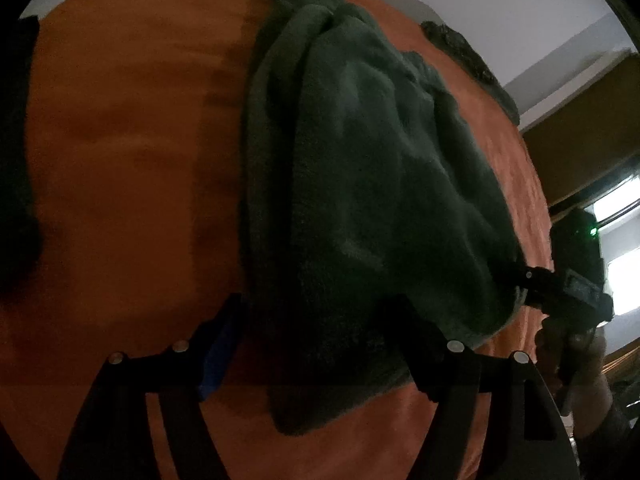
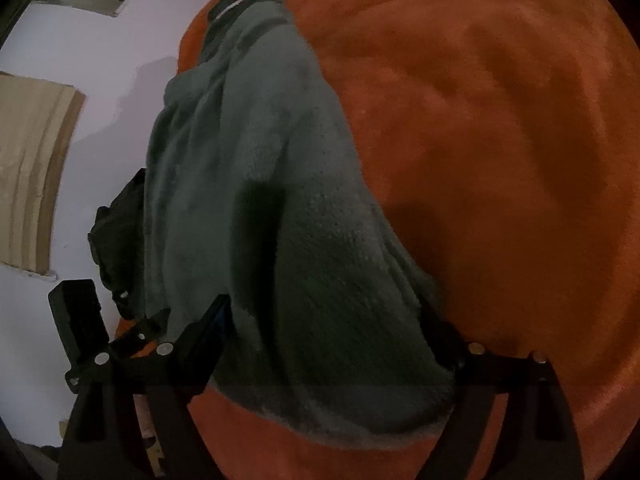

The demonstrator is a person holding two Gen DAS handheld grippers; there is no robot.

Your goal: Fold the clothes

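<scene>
A dark green fleece garment [image 1: 360, 168] lies lengthwise on an orange bed cover [image 1: 120, 160], its collar end at the far side. My left gripper [image 1: 312, 320] has its jaws wide apart around the garment's near hem; the cloth lies between the fingers. My right gripper [image 2: 328, 328] also stands with jaws wide apart around the same garment [image 2: 280, 200], cloth bunched between the fingers. The right gripper shows in the left wrist view [image 1: 532, 280] at the garment's right edge. The left gripper shows in the right wrist view [image 2: 132, 332] at the left edge.
The orange cover [image 2: 500, 160] spreads to the right. A dark patterned item [image 1: 468, 52] lies at the bed's far right edge. A white wall [image 2: 100, 60], a wooden cabinet [image 1: 580, 132] and a bright window [image 1: 624, 264] surround the bed.
</scene>
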